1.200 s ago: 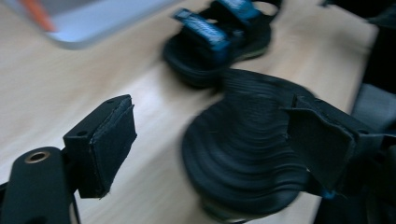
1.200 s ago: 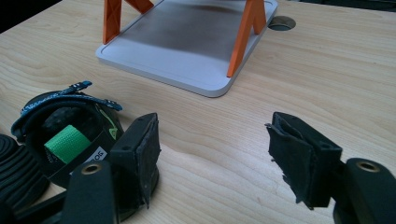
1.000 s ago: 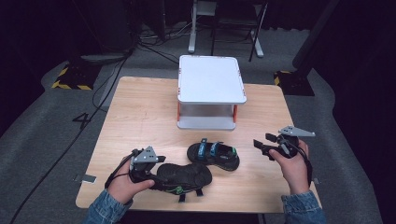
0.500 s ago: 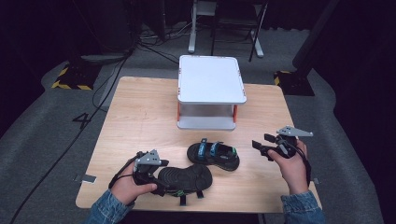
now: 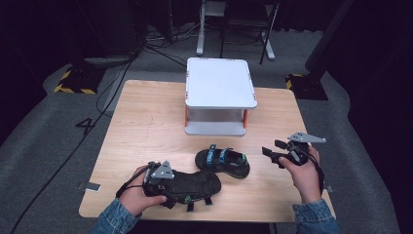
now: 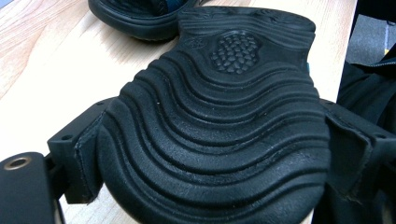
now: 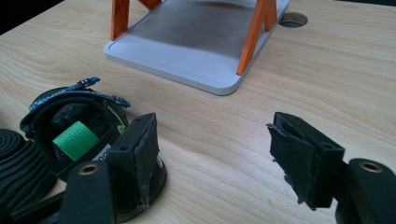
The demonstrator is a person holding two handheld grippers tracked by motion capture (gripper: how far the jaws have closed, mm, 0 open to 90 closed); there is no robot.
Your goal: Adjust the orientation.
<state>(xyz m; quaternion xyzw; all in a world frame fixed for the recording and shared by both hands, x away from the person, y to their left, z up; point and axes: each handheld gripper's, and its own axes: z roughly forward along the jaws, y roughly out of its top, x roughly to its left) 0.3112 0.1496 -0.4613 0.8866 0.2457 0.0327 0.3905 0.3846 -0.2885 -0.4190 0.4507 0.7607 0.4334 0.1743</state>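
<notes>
Lying sole-up near the front edge of the table (image 5: 146, 112), the overturned sandal (image 5: 195, 184) sits between the jaws of the left tool (image 5: 168, 190), which a hand (image 5: 134, 197) holds low at the sandal's heel end. In the left gripper view the sole (image 6: 219, 135) is matte black rubber, moulded in deep wavy ridges that run across its width, with an oval patch of small raised studs (image 6: 236, 51) nearer the far end and a finely ribbed band beyond that. The two jaw pads flank the widest part of the sole, one on each side, and appear to touch its edges; the jaws have just been opening, standing at their widest, so whether they still press on the rubber I cannot tell. A bit of green shows under the sandal's near edge in the high view.

Just beside it, farther from the table edge, the second sandal (image 5: 223, 162) lies upright, black with blue-patterned straps and a green tab (image 7: 76, 136) inside. The right tool (image 5: 271, 152) hovers to the right of that sandal, apart from it, released with nothing between its pads. A white two-tier stand (image 5: 220, 83) with orange posts sits at the back of the table.
</notes>
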